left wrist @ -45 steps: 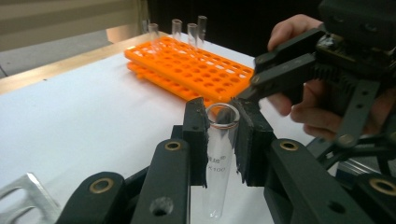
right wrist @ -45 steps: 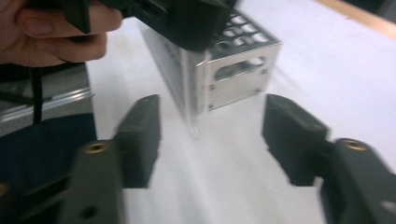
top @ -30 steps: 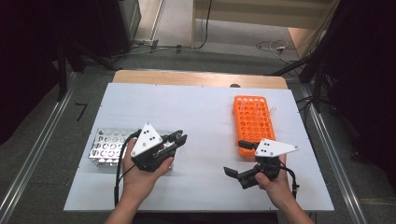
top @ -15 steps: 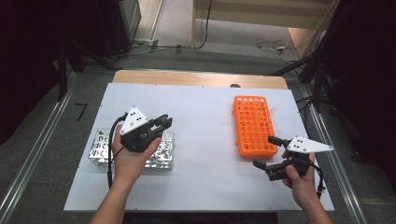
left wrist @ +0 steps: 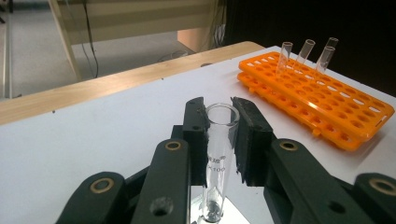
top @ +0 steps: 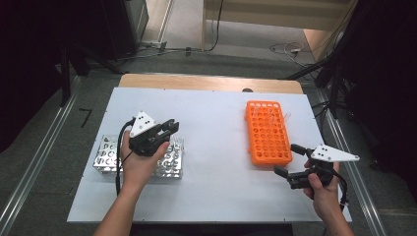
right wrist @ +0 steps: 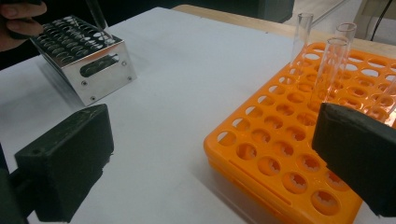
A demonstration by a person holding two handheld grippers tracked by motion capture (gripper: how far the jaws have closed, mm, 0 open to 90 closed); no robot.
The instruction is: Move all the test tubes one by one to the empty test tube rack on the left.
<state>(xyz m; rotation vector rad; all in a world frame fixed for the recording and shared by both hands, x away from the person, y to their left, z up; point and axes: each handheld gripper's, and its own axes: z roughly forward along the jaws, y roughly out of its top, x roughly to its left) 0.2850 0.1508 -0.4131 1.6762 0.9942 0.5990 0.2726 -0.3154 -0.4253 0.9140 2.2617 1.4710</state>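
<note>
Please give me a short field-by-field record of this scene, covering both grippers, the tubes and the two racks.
left gripper: shut on a clear glass test tube, held upright over the shiny metal rack
right gripper: jaws wide apart, nothing between them, at the near end of the orange plastic rack
orange plastic rack: lies on the white table, three clear tubes standing at its far end
metal rack: under the left hand

my jaws: black
tube [left wrist: 218, 154]: clear
right rack [top: 267, 132]: orange
left rack [top: 105, 158]: shiny silver
table [top: 216, 128]: white
</note>
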